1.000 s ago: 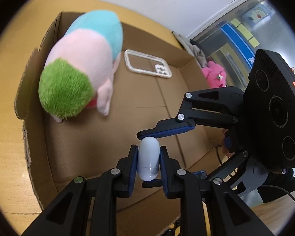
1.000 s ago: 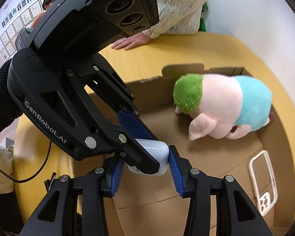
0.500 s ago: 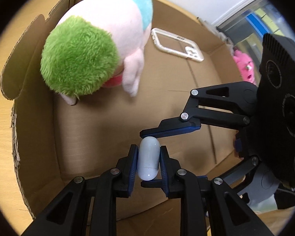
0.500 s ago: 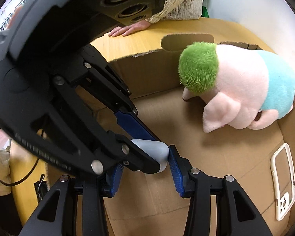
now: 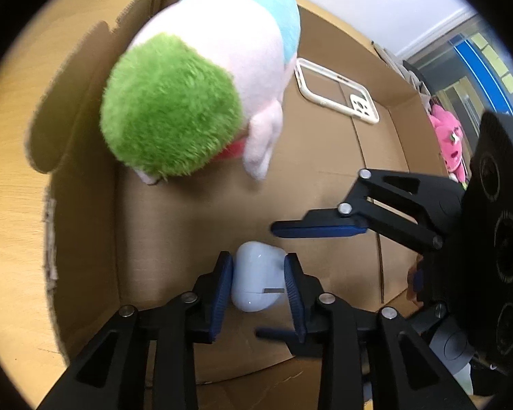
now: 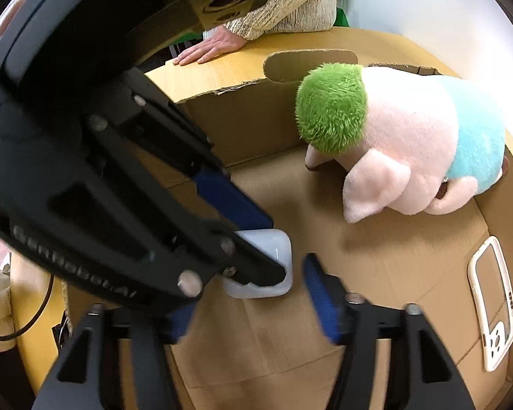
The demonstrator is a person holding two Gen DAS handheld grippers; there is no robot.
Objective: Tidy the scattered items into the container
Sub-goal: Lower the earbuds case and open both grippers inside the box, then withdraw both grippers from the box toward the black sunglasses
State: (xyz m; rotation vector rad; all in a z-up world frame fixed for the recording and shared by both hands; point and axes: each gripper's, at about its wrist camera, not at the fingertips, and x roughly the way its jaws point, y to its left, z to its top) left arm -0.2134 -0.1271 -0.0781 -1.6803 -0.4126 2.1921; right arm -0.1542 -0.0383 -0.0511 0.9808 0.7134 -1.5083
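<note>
Both sets of jaws have just been opening around the white earbud case point(image 5: 258, 282), now seen on the floor of the cardboard box point(image 5: 85, 225). It lies between the left gripper point(image 5: 258, 288) pads, loosely flanked, while the right gripper point(image 6: 246, 294) is spread clear. At 11 o'clock sits the plush pig point(image 5: 201, 95); at 1 o'clock, the phone case point(image 5: 338, 92).

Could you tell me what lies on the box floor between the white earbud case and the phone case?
Only bare cardboard box floor lies between the earbud case and the phone case, as the right wrist view shows; the plush toy sits farther back.
</note>
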